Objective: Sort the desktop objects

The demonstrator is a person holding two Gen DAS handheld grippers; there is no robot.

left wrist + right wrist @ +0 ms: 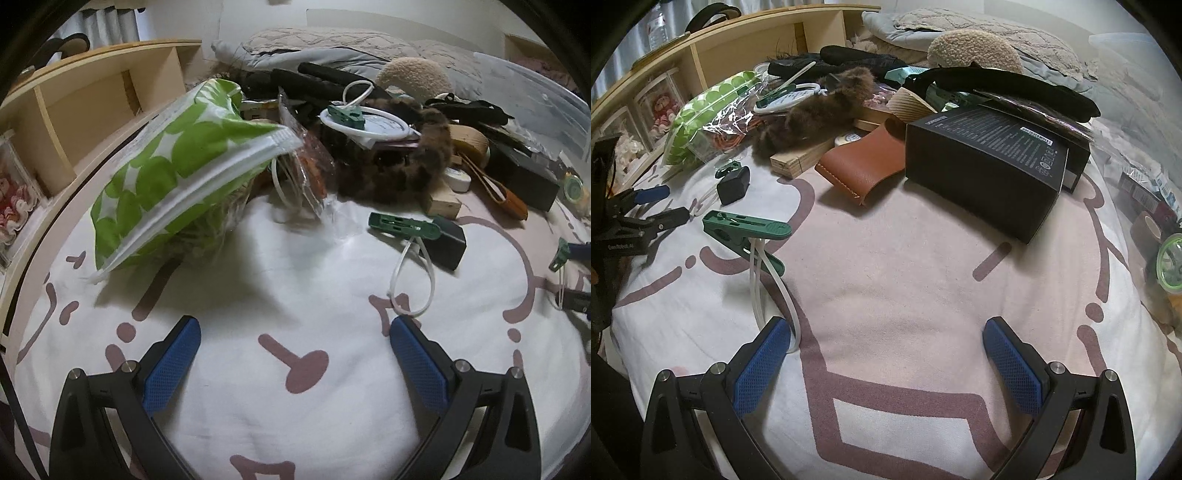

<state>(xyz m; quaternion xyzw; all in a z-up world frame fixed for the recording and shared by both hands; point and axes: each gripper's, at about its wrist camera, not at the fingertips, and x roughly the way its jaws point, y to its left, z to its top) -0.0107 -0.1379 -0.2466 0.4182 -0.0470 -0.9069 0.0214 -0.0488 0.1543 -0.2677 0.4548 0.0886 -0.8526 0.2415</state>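
My left gripper [295, 332] is open over the white and pink cloth [295, 266], nothing between its blue pads. A green and white zip bag [177, 173] lies ahead to the left. A green clip with a white loop [402, 225] rests against a small black box [447, 243]. My right gripper [886, 332] is open too. A second green clip [746, 229] lies ahead to its left, and that clip's white loop [775, 291] reaches the left finger [761, 369]. A black carton [986, 162], a brown leather pouch [864, 166] and a brown furry item [820, 110] lie beyond.
A wooden shelf [92, 96] runs along the left. A heap of black straps, a white ring with a third clip [345, 114] and a wood block [798, 158] fills the back. A clear plastic bin [1145, 206] with tape rolls stands at the right. The left gripper's fingers [652, 194] show at the left edge.
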